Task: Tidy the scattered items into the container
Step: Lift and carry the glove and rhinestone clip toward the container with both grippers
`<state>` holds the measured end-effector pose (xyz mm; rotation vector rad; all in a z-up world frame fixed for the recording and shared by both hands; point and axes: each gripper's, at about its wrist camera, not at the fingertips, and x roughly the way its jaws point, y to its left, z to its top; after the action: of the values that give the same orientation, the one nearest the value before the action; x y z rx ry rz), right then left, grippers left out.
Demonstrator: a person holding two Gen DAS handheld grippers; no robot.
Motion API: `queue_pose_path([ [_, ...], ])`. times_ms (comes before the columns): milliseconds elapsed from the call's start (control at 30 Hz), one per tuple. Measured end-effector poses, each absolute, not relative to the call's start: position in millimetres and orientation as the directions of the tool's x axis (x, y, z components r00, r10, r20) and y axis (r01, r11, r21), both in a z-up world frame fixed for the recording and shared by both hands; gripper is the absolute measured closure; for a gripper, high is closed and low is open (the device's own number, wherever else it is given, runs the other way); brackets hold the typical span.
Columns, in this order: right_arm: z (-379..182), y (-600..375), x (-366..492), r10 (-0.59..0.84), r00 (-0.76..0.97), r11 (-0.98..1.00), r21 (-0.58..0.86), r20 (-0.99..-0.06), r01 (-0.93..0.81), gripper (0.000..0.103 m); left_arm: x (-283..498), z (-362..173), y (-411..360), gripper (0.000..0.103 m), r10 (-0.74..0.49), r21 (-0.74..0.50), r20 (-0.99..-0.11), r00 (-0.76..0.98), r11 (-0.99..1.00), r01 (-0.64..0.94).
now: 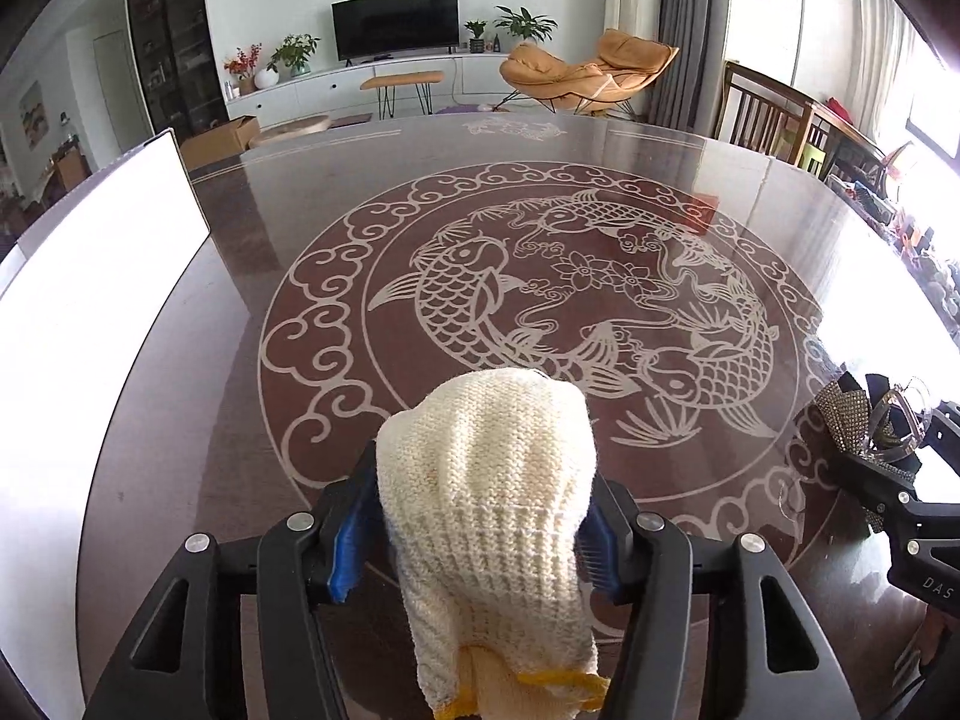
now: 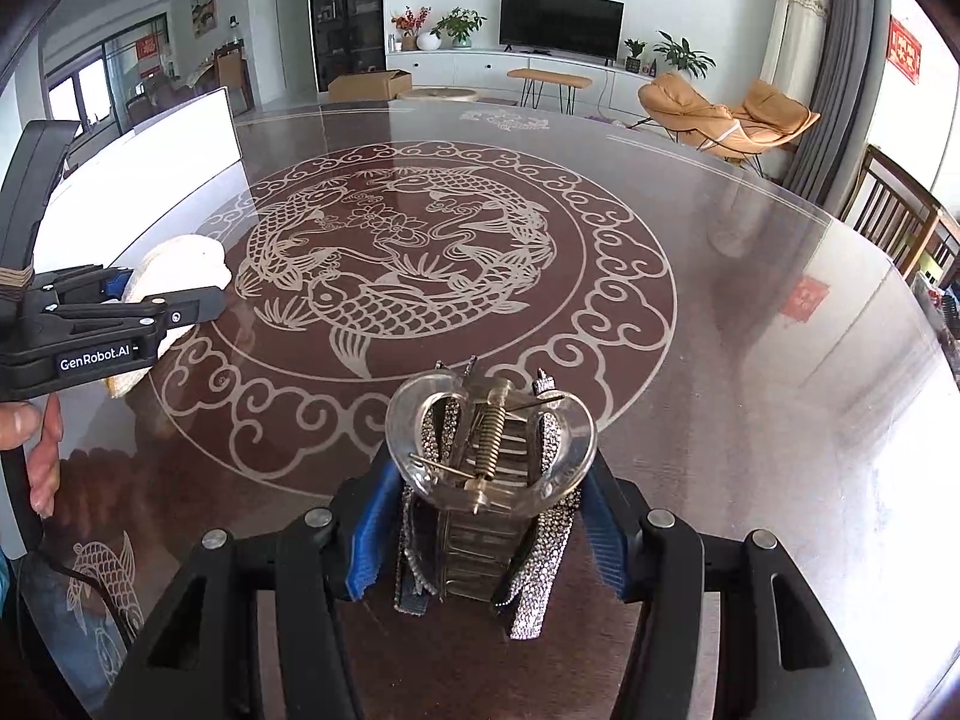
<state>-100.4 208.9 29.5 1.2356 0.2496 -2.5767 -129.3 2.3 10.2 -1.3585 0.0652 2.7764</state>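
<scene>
My left gripper [image 1: 480, 534] is shut on a cream knitted glove [image 1: 486, 480] with a yellow cuff and holds it above the glass table [image 1: 600, 192]. The glove also shows in the right wrist view [image 2: 180, 267], in the left gripper [image 2: 126, 300]. My right gripper [image 2: 489, 528] is shut on a clear hair claw clip [image 2: 492, 450] with rhinestone strips, held above the table. The clip also shows at the right edge of the left wrist view [image 1: 870, 420]. The white container [image 1: 90, 300] stands at the left; it also shows in the right wrist view [image 2: 156, 180].
The round dark table has a white fish pattern [image 2: 396, 252] under glass. Wooden chairs [image 1: 774, 120] stand at its far right side. A person's hand [image 2: 36, 450] holds the left gripper. A TV unit and an orange lounge chair [image 1: 588, 69] stand beyond.
</scene>
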Motion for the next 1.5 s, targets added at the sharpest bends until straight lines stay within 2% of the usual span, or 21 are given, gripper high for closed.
queue_pose_path([
  [33,29.1,210.8,-100.9,-0.172,-0.596,-0.949,-0.03,-0.785,0.313,0.043,-128.5,8.9,0.4,0.034,0.018,0.018,-0.792,-0.611,-0.998,-0.052],
  [100,28.2,215.4,-102.8,-0.176,-0.589,-0.954,-0.01,-0.789,0.299,0.038,-129.6,7.5,-2.7,0.03,0.019,0.004,-0.795,-0.606,-0.999,-0.037],
  [233,28.2,214.3,-103.0,-0.162,-0.591,-0.957,-0.019,-0.79,0.288,0.033,-130.4,4.1,-1.0,0.017,0.011,0.011,-0.802,-0.597,-0.999,-0.033],
  [467,28.6,217.3,-104.6,-0.162,-0.588,-0.96,-0.012,-0.792,0.281,0.031,-128.9,0.5,-2.5,0.013,0.01,0.01,-0.804,-0.594,-0.999,-0.031],
  [733,28.5,217.4,-104.6,-0.163,-0.588,-0.96,-0.011,-0.792,0.281,0.03,-131.5,-3.5,-4.8,0.0,0.004,0.007,-0.815,-0.58,-1.0,-0.017],
  [1000,26.8,215.2,-106.0,-0.175,-0.581,-0.956,-0.003,-0.795,0.293,0.025,-129.9,-5.5,-7.5,0.0,0.009,0.001,-0.818,-0.575,-1.0,-0.017],
  [1300,26.9,215.8,-105.8,-0.18,-0.58,-0.956,0.003,-0.794,0.293,0.025,-133.9,-3.6,-2.7,0.0,0.016,0.003,-0.823,-0.567,-0.999,-0.033],
  [1333,27.4,216.4,-105.0,-0.184,-0.583,-0.957,0.008,-0.791,0.29,0.027,-132.2,-1.8,-3.2,0.014,0.025,0.002,-0.816,-0.577,-0.999,-0.046],
  [1367,28.2,217.9,-103.7,-0.182,-0.59,-0.96,0.011,-0.787,0.281,0.032,-127.9,2.6,-4.2,0.037,0.037,0.0,-0.795,-0.606,-0.998,-0.061],
  [1400,29.5,219.5,-102.0,-0.186,-0.596,-0.961,0.018,-0.781,0.276,0.047,-125.5,5.2,-6.0,0.066,0.05,-0.003,-0.791,-0.61,-0.997,-0.077],
  [1500,36.8,222.2,-93.9,-0.202,-0.6,-0.967,0.062,-0.774,0.246,0.048,-122.0,12.1,-17.8,0.067,0.127,-0.09,-0.8,-0.586,-0.992,-0.091],
])
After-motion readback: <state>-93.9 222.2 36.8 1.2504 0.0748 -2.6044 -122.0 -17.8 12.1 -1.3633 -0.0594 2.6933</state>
